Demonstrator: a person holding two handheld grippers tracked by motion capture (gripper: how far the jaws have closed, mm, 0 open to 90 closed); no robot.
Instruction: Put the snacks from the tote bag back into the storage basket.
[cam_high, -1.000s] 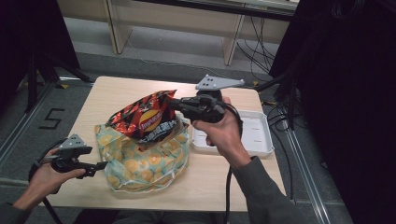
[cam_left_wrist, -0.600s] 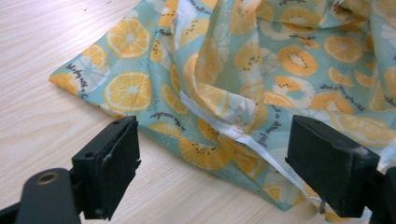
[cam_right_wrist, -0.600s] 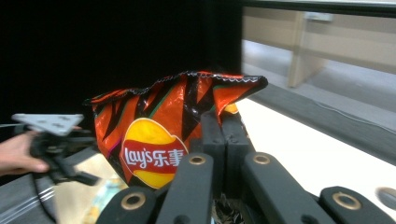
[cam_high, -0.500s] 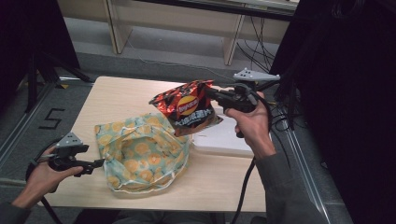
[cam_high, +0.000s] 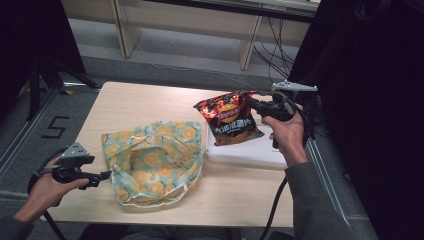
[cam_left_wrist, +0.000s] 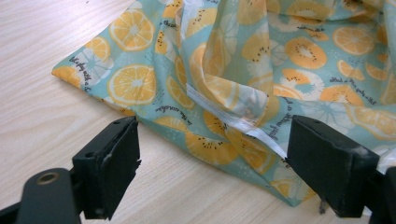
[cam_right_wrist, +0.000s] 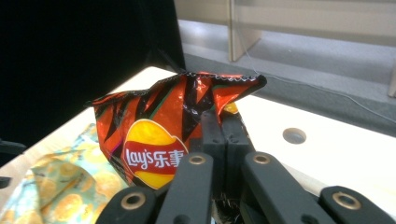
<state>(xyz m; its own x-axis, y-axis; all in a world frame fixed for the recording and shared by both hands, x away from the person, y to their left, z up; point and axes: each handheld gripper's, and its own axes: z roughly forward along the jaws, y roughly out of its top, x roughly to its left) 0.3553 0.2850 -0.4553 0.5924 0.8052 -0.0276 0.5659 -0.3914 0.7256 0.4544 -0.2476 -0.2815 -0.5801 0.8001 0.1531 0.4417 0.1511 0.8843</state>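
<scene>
Two grippers at a light wooden worktop (cam_high: 150, 102), one per hand. Right gripper (cam_high: 256, 106) held up over the right side of the worktop, jaws pressed together on the top edge of a red and black Lay's chip bag (cam_high: 229, 116). Right gripper view: both jaws closed tight on the crinkled top seam of the chip bag (cam_right_wrist: 154, 135), logo facing the camera. Bag hangs in the air, tilted, its lower end over or just above a white tray (cam_high: 250, 150) at the worktop's right edge; cannot tell whether it touches the tray. Right hand (cam_high: 287, 132) wraps the gripper handle, grey plate on top, cable trailing down off the near edge.

Left gripper (cam_high: 102, 176) sits low at the near left corner, held by the left hand (cam_high: 47, 187), pointing toward a teal fabric bag with orange-slice print (cam_high: 152, 162). Left gripper view: jaws spread wide, nothing between them, fabric bag (cam_left_wrist: 261, 84) just beyond the tips, its white-trimmed hem lying near the right jaw. Fabric bag lies crumpled on the worktop centre, mouth open upward, just beside the tray. Round hole in the worktop (cam_right_wrist: 294, 136) shows past the chip bag.
</scene>
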